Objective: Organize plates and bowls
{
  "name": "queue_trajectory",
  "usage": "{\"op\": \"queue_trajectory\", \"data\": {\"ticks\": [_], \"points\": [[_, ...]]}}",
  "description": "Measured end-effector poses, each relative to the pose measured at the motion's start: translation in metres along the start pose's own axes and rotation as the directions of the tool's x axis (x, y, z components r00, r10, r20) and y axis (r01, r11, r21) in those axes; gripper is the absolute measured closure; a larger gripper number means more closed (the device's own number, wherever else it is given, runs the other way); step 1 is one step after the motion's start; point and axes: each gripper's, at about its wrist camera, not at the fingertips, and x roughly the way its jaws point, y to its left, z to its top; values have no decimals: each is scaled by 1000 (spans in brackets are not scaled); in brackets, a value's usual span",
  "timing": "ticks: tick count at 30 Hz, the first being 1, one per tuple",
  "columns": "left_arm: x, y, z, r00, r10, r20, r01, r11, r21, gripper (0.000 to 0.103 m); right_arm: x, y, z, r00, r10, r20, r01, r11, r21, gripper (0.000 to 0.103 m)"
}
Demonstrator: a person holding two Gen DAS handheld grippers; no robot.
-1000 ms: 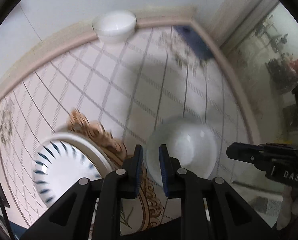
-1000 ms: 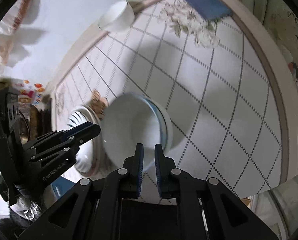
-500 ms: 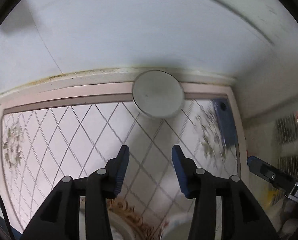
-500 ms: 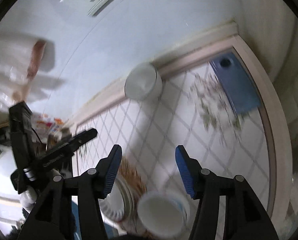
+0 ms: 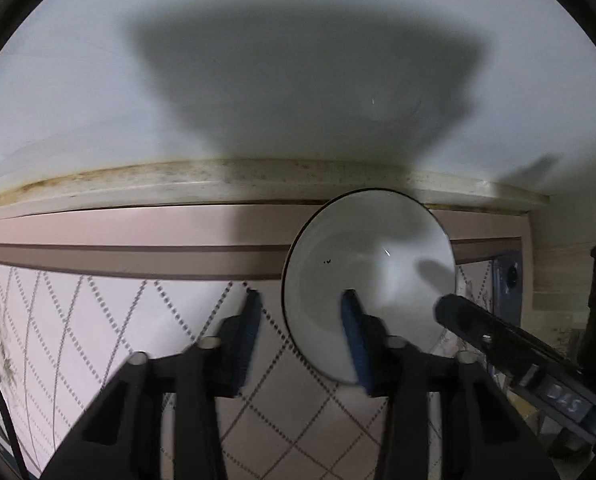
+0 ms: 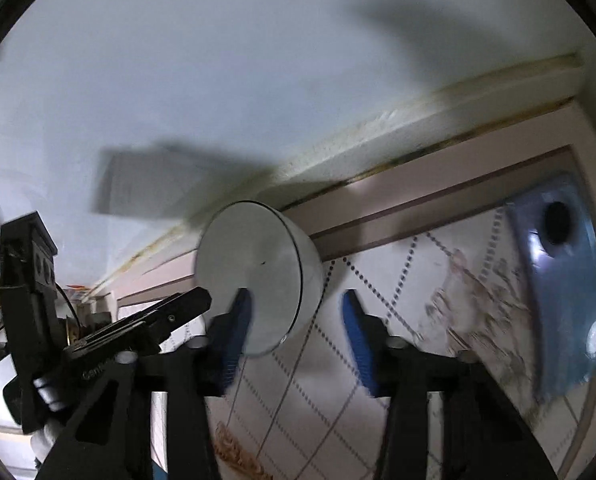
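Note:
A white bowl (image 5: pixel 367 276) with a thin dark rim stands at the far edge of the table by the wall; it also shows in the right wrist view (image 6: pixel 258 272). My left gripper (image 5: pixel 299 320) is open, its jaws straddling the bowl's left rim, one finger inside. My right gripper (image 6: pixel 294 316) is open, its jaws straddling the bowl's right wall. The right gripper's finger shows in the left wrist view (image 5: pixel 497 332) at the bowl's right side. The left gripper's finger shows in the right wrist view (image 6: pixel 154 320) at the bowl's left.
The table has a checked cloth (image 5: pixel 98 320) with a pink border. A blue flat object (image 6: pixel 557 280) lies at the table's far right corner. The white wall (image 5: pixel 298 80) rises right behind the bowl. A gold-patterned plate edge (image 6: pixel 234 452) shows low in the right wrist view.
Both grippers let go of the stacked bowl and plates, opened, and moved forward to the far white bowl, which now sits between them.

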Motion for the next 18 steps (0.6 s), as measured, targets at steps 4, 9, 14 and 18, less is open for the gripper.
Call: {"op": "queue_trajectory", "data": {"ticks": [4, 9, 14, 18], "points": [[7, -7, -3, 999, 34, 19, -35, 998, 43, 86, 27, 0, 8, 999, -27, -28, 27, 1000, -6, 87], [6, -11, -15, 998, 44, 46, -47, 997, 56, 88, 30, 8, 7, 998, -61, -2, 61, 997, -44, 87], [-8, -21, -31, 996, 49, 69, -55, 994, 93, 88, 26, 13, -3, 997, -79, 10, 80, 995, -58, 87], [-29, -25, -48, 996, 31, 83, -41, 992, 120, 88, 9, 12, -17, 997, -68, 25, 70, 996, -51, 87]]}}
